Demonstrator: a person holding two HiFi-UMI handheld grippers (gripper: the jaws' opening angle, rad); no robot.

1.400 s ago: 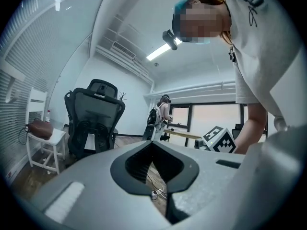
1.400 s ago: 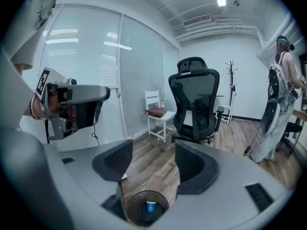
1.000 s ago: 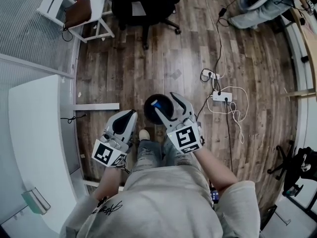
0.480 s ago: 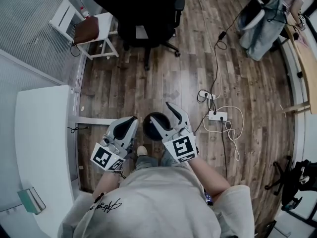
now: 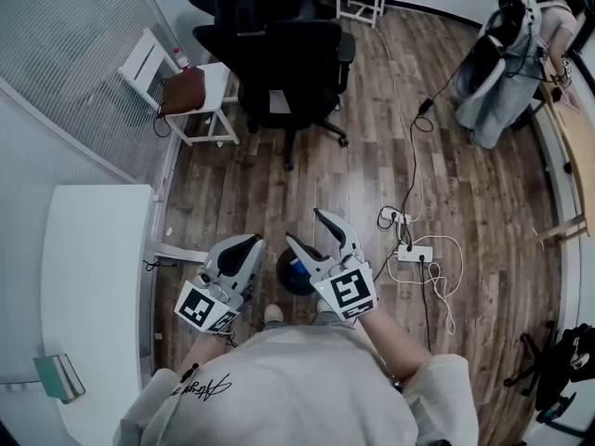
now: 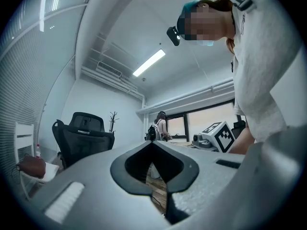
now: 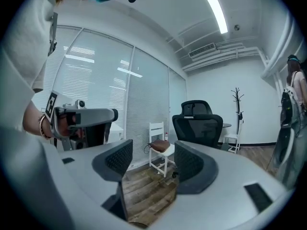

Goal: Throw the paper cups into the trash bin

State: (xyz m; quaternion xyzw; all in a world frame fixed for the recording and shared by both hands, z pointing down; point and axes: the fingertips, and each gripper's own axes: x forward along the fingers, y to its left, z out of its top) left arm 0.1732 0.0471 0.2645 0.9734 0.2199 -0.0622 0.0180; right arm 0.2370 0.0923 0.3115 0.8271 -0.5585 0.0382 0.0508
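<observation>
In the head view a black round trash bin stands on the wood floor just in front of my feet, with something blue inside; my right gripper covers part of it. That right gripper is held over the bin with its jaws open and nothing between them; the right gripper view confirms it, right gripper showing only floor between its pads. My left gripper hangs to the left of the bin, shut and empty; the left gripper has its tips touching. No paper cup shows in any view.
A black office chair stands farther ahead, and a white chair with a brown bag sits to its left. At left is a white table. A power strip with cables lies on the floor at right. A person with a backpack stands at top right.
The view has tilted up, so the bin now sits lower in the picture and more under my right gripper. Both grippers keep their states, left shut and right open.
</observation>
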